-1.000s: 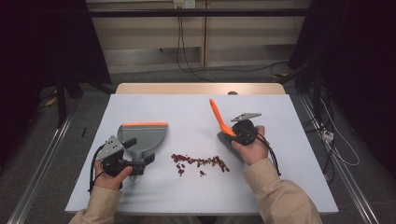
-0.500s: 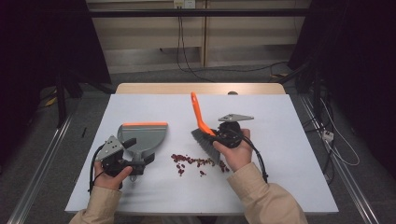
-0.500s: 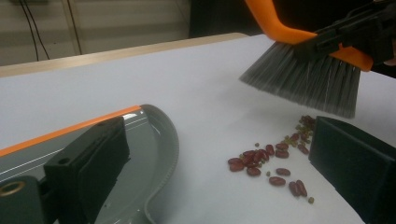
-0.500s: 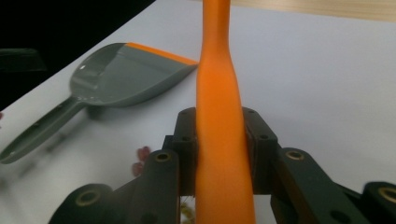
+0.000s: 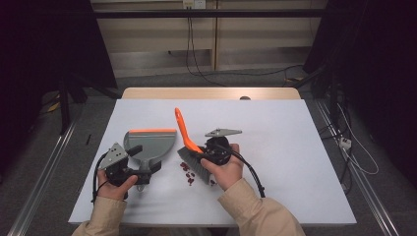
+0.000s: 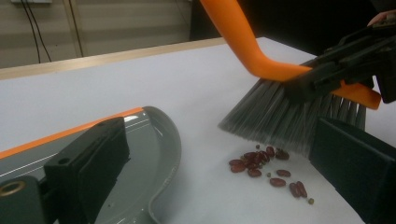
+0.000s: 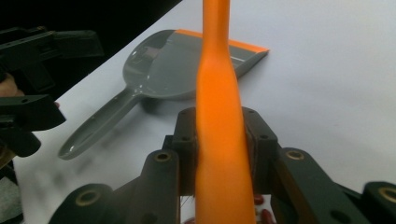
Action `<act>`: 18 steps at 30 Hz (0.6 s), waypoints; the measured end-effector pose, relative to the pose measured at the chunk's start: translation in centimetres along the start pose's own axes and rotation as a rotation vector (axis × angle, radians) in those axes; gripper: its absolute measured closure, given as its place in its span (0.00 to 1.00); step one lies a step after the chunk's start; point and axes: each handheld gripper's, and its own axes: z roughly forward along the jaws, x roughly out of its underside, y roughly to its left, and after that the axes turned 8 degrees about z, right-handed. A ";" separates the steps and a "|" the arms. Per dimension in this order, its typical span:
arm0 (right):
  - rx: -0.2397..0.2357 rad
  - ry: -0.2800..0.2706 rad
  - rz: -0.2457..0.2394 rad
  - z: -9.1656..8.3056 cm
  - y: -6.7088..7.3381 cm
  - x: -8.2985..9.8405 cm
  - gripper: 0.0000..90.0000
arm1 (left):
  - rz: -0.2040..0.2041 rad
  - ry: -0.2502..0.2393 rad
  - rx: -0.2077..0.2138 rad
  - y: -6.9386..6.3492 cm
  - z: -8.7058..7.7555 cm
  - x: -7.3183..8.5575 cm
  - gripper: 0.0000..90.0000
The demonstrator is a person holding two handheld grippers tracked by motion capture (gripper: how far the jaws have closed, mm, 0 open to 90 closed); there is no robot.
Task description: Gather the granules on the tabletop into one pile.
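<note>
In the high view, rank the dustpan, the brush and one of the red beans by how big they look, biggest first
1. Dustpan: the widest grey shape, pan plus handle.
2. Brush: its orange handle runs about as long as the dustpan, but it is slimmer; part is covered by the right gripper, so this ranking is close.
3. Red bean: far smallest.

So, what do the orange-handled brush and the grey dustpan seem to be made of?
Orange-handled brush: probably moulded plastic, smooth with a soft sheen; its grey bristles look like fine synthetic fibres. Grey dustpan: likely glossy hard plastic, since it reflects light; its orange front lip may be rubber.
</note>
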 end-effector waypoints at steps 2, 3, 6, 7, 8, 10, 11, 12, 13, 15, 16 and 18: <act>-0.016 0.008 0.018 0.4 0.4 0.2 0.79 | -0.001 -0.002 0.001 0.0 0.0 0.0 0.05; -0.019 0.007 0.019 0.6 0.5 0.3 0.79 | -0.001 -0.001 0.002 0.1 0.0 0.0 0.05; -0.025 0.020 0.025 1.4 0.9 0.6 0.79 | -0.001 0.003 0.001 0.1 0.0 0.0 0.05; -0.027 0.028 0.023 1.8 1.0 0.6 0.79 | -0.002 0.002 0.002 0.1 0.0 0.0 0.05; -0.027 0.032 0.032 2.0 1.0 0.7 0.79 | -0.005 0.000 0.001 0.1 0.1 0.0 0.05; -0.033 0.046 0.039 2.5 1.1 0.9 0.79 | -0.004 -0.001 0.001 0.1 0.0 0.0 0.05; -0.031 0.047 0.044 2.8 1.2 1.0 0.79 | -0.005 -0.002 0.001 0.1 0.0 0.0 0.05; -0.030 0.051 0.045 3.0 1.2 1.0 0.79 | -0.006 -0.001 0.001 0.1 0.0 0.1 0.05; -0.022 0.055 0.045 3.3 1.1 1.1 0.79 | -0.007 0.000 0.002 0.1 0.0 0.1 0.05; 0.000 0.076 0.045 3.9 0.8 1.2 0.79 | -0.008 -0.001 0.002 0.1 0.0 0.1 0.05; 0.007 0.075 0.048 4.0 0.6 1.3 0.79 | -0.008 -0.001 0.001 0.1 -0.1 0.1 0.05; 0.025 0.081 0.054 3.9 0.3 1.1 0.79 | -0.008 -0.004 0.000 0.2 -0.1 0.1 0.05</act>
